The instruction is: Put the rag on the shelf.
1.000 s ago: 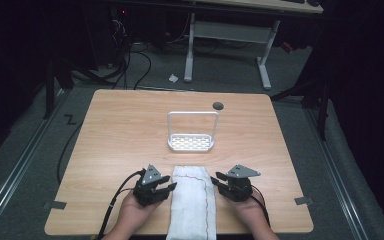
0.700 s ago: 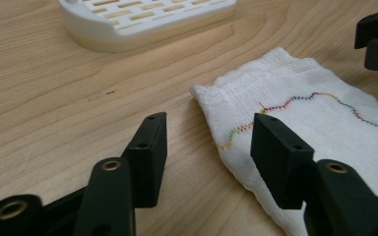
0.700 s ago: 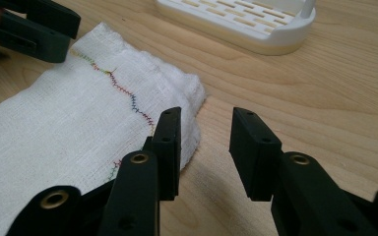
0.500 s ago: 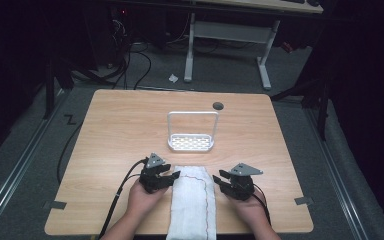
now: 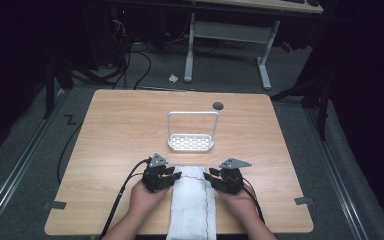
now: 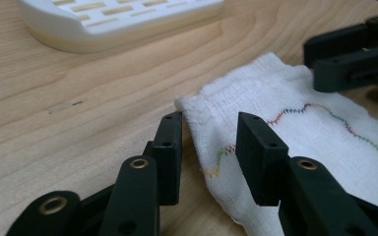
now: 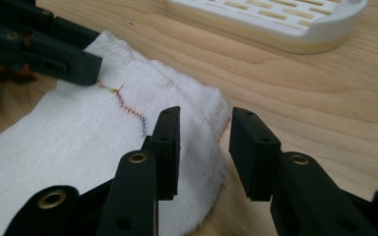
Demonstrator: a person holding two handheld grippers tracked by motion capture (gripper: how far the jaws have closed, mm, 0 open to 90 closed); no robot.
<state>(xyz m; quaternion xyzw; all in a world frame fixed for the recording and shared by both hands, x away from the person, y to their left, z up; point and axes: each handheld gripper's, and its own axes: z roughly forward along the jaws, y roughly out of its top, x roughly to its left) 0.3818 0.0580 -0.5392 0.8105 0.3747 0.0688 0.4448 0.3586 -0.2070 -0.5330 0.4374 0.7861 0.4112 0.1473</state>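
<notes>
A white cloth (image 5: 192, 200) with a wavy coloured stitch line lies flat at the table's near edge. My left gripper (image 5: 172, 177) is at its far left corner, my right gripper (image 5: 209, 179) at its far right corner. In the left gripper view the open jaws (image 6: 209, 132) straddle the cloth (image 6: 285, 103) corner; they have just been closing. In the right gripper view the jaws (image 7: 202, 130) stand either side of the cloth (image 7: 78, 132) edge with a gap on one side; they too have just been closing.
A white slotted rack (image 5: 192, 143) with a tall hoop handle stands mid-table just beyond the cloth. A dark round hole (image 5: 218, 105) lies behind it. The wooden table (image 5: 125, 130) has tape patches near both front corners. Desk legs and cables lie beyond.
My left gripper moved forward to the cloth's far left corner. My right gripper shifted left onto the cloth's far right corner. The cloth stayed flat.
</notes>
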